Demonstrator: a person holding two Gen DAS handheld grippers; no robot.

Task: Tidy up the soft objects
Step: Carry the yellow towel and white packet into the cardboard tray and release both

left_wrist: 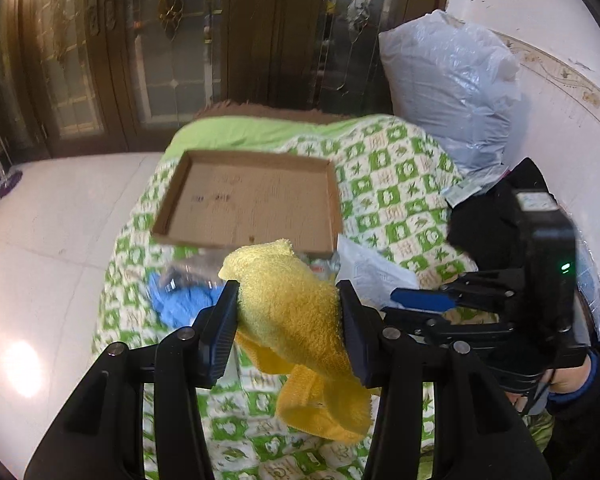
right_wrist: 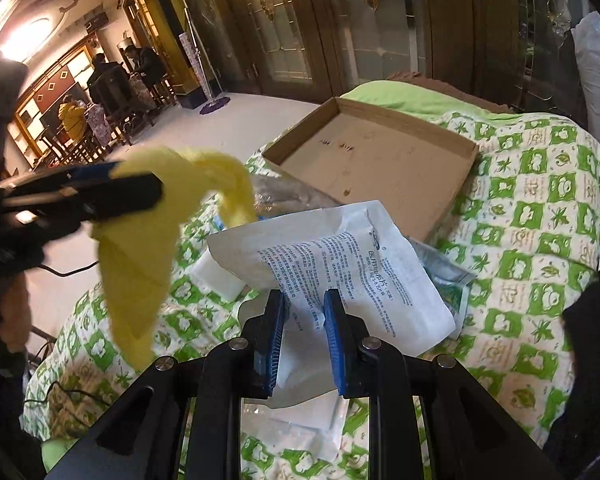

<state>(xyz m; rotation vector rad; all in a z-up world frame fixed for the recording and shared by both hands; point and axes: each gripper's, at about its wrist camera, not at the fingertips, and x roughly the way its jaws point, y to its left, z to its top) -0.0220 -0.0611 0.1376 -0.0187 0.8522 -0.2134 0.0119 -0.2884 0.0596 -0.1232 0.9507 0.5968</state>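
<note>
My left gripper [left_wrist: 288, 296] is shut on a yellow towel [left_wrist: 300, 320] and holds it above the bed, short of a shallow cardboard box [left_wrist: 252, 204]. The towel hangs down in the right wrist view [right_wrist: 140, 256], where the left gripper [right_wrist: 100, 196] enters from the left. My right gripper [right_wrist: 304, 304] is shut on a white printed packet [right_wrist: 340, 268] and holds it above the quilt, in front of the empty box [right_wrist: 380, 168]. In the left wrist view the right gripper [left_wrist: 420, 300] is at the right, with the packet [left_wrist: 372, 272] beside the towel.
A green-and-white quilt [left_wrist: 400, 200] covers the bed. A blue cloth [left_wrist: 184, 304] and clear plastic lie below the box. A large plastic bag [left_wrist: 448, 88] stands by the wall. More packets [right_wrist: 444, 280] lie under the held one. White floor [left_wrist: 60, 220] lies left.
</note>
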